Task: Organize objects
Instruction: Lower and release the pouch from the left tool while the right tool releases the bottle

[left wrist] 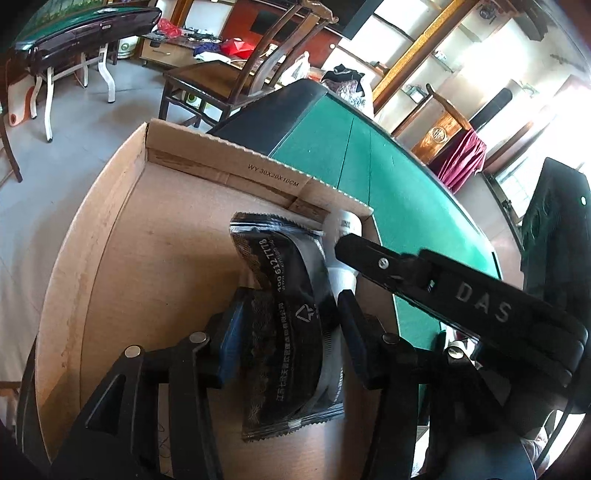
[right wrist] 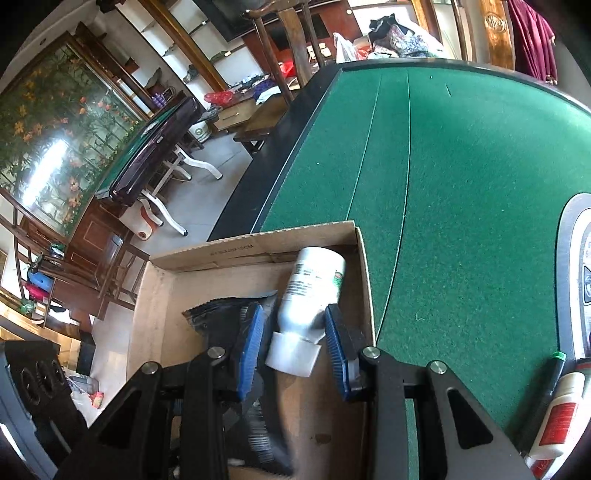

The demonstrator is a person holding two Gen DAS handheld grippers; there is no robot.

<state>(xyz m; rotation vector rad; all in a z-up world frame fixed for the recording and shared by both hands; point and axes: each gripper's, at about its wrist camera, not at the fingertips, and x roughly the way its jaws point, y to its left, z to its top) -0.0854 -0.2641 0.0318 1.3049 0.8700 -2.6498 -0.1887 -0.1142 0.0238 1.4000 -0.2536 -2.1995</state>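
An open cardboard box stands on the green table. A black foil packet lies in it, between the blue pads of my left gripper, whose jaws stand apart around it. A white bottle lies in the box against its right wall, cap toward the camera. My right gripper is open, its pads on either side of the bottle's neck. In the left wrist view the right gripper's finger crosses over the bottle. The packet shows left of the bottle.
A white bottle with a red label and a dark pen with a green cap lie on the table at the right, beside a grey panel. Wooden chairs and another green table stand beyond the table edge.
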